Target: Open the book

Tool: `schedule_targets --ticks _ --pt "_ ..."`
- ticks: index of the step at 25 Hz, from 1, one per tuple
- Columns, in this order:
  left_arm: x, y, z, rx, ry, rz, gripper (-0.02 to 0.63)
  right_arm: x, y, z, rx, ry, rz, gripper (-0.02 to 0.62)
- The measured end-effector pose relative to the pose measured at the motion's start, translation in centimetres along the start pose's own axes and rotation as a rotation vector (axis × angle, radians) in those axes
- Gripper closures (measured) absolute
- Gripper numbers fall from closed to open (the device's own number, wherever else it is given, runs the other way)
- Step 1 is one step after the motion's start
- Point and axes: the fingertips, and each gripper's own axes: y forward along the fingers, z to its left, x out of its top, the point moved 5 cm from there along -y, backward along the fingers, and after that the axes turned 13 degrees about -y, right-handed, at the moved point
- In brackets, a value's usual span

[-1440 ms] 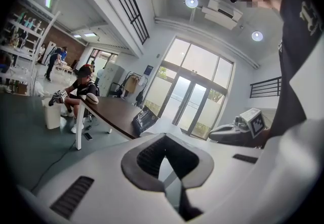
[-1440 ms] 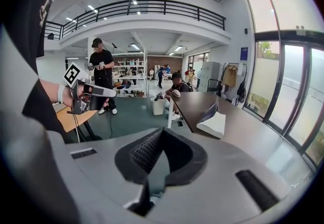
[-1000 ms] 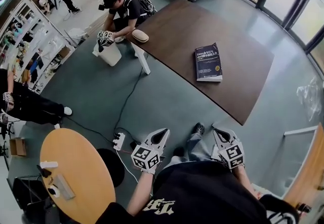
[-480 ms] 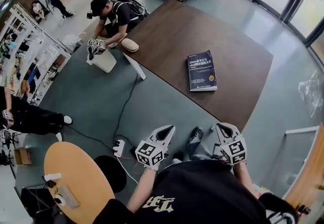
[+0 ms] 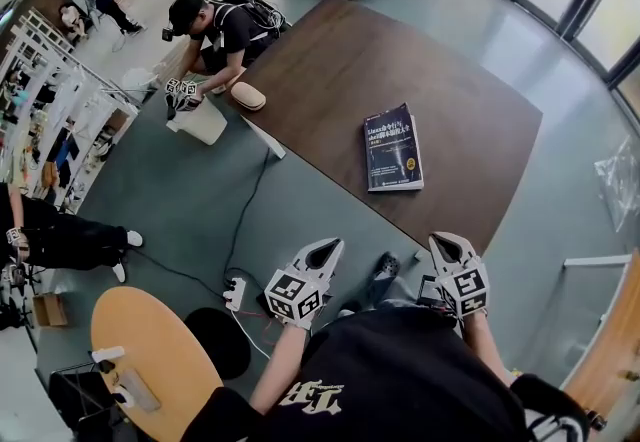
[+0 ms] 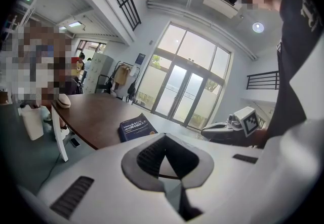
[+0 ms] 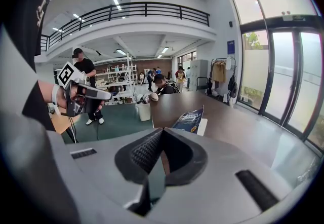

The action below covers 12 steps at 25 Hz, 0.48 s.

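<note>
A dark blue book (image 5: 393, 147) lies shut, cover up, on the brown table (image 5: 340, 50), near the edge closest to me. Both grippers hang over the floor short of that edge, well apart from the book. My left gripper (image 5: 325, 251) is shut with nothing in it and points toward the table. My right gripper (image 5: 443, 246) is likewise shut and holds nothing. In the left gripper view the book (image 6: 135, 126) lies ahead beyond the jaws (image 6: 164, 138). In the right gripper view the book (image 7: 190, 118) lies just past the jaws (image 7: 162, 132).
A person (image 5: 215, 25) crouches at the table's far left corner beside a white bin (image 5: 203, 120). A beige oval object (image 5: 248, 97) sits on that corner. A power strip (image 5: 235, 292) and cable lie on the floor; a round orange table (image 5: 150, 350) stands at lower left.
I have stepped closer to the table: the book and table edge sit nearer in the head view. Both grippers have crept forward a little and stayed shut.
</note>
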Motion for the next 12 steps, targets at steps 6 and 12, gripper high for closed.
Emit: schedule_targets --ticks 6,12 --pt "0.7 2.0 -0.8 -0.003 0.005 0.015 0.6 0.5 0.8 -2.2 0.005 0.04 -0.031 0.607" --pt "1.9 4.2 -1.3 -0.004 0.017 0.003 0.6 1.0 1.7 -5.1 -0.005 0.04 -0.06 0.607"
